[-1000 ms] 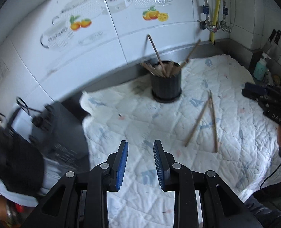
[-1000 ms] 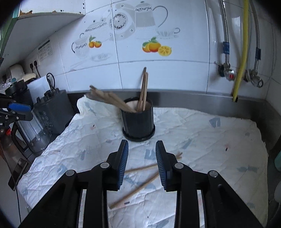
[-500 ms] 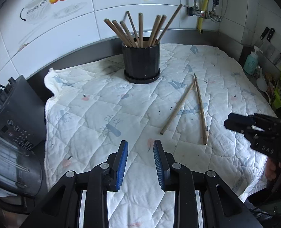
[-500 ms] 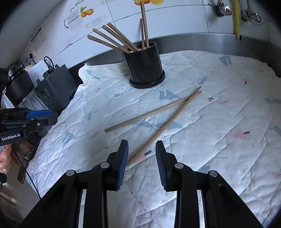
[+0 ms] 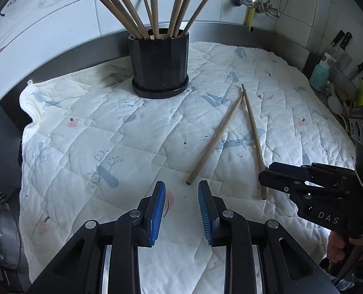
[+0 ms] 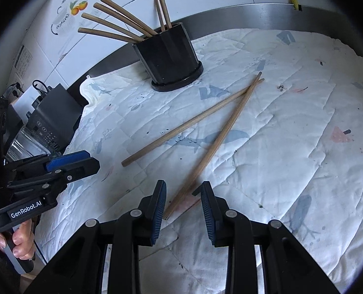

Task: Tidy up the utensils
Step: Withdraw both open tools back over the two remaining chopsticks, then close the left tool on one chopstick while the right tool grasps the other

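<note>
Two chopsticks [image 5: 215, 138] lie loose at 4 o'clock from the holder [image 5: 160, 63]; both hand-held grippers [image 5: 181, 210] [image 6: 183, 208] are released, grasping nothing.

Both grippers are black plastic linkages with silver screws at the pivots and ribbed blue pads inside the fingers. The left gripper [image 6: 66, 163] bears a white "GenRobot.AI" label on its side; the right gripper [image 5: 267, 178] shows "DAS" in pale letters, with a black cable hanging below its handle
</note>
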